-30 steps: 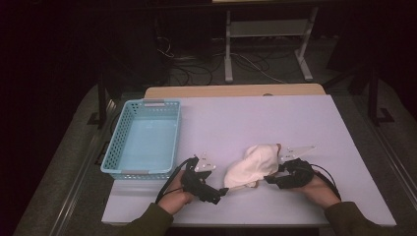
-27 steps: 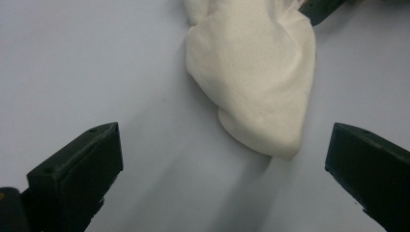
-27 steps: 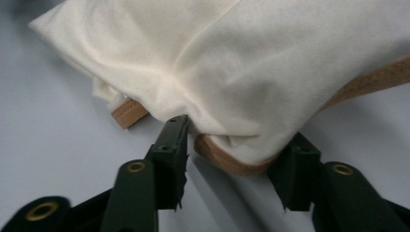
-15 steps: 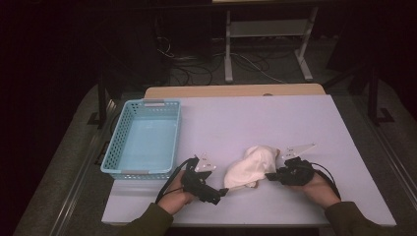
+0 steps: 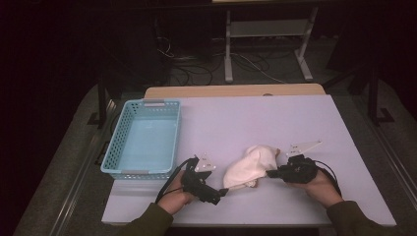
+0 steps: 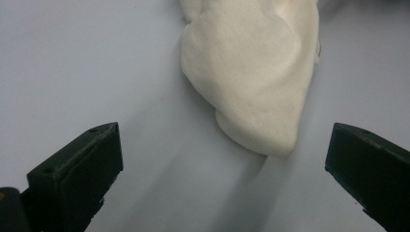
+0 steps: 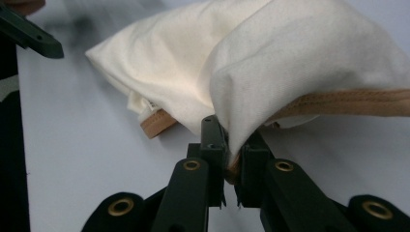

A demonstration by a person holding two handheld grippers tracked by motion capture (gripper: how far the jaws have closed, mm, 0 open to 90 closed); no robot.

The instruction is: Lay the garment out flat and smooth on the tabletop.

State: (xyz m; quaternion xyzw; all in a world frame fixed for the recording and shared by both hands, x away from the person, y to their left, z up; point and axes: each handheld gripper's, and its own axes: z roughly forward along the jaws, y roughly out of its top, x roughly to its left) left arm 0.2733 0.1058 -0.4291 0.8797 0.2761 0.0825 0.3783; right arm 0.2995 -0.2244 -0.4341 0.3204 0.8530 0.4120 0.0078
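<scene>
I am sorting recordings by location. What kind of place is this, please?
Probably a lab or recording room, not a home. A plain white work table stands in a dark room, loose cables lie on the floor behind it, and a metal equipment stand is there.

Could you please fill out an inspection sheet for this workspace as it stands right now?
Surface: pale table, bare apart from the items below.
Job's things: cream cloth with a tan hem, bunched near the front edge; blue basket at left, nothing seen inside.
Clutter: nothing seen.
Grippers: right gripper has just closed its fingers on the cloth's edge; left gripper open, cloth tip ahead of it, untouched.
Cables: one trails from each gripper; more lie on the floor behind.
Surroundings: dark room, metal stand beyond the table.
</scene>
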